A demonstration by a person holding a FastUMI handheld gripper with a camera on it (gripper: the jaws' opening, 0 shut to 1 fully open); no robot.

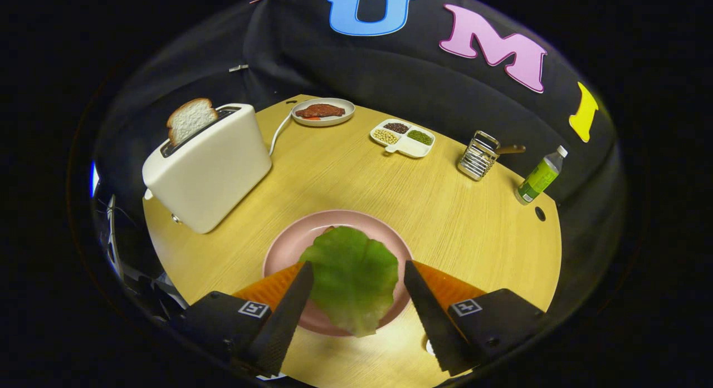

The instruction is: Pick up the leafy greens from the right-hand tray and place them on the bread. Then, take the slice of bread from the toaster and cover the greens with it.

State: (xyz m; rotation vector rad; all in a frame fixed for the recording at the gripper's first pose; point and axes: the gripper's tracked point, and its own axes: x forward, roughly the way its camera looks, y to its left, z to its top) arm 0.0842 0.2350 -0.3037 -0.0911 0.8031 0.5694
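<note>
The gripper [356, 279] has its two fingers spread wide, and they hold nothing. Between them lies the green leaf [353, 278], flat on the pink plate [289, 243] in the lower middle of the frame. The fingertips stand at the leaf's left and right edge; I cannot tell if they touch it. A small brown edge shows at the top of the leaf, maybe the bread [329, 229] under it, but it is too little to be sure.

In the upper left stands the white toaster [209, 168] on the wooden table [445, 210], with one slice of bread [190, 119] sticking up from its slot. Behind it, at the far side of the table, a grey plate [323, 121] carries a dark red piece of food [320, 111]. To the right of this is a white tray [409, 148] with compartments: pale beans, dark beans and green ones, and one compartment empty. Further right are a metal wire holder [478, 156] and a small green bottle [539, 177] near the table edge.
</note>
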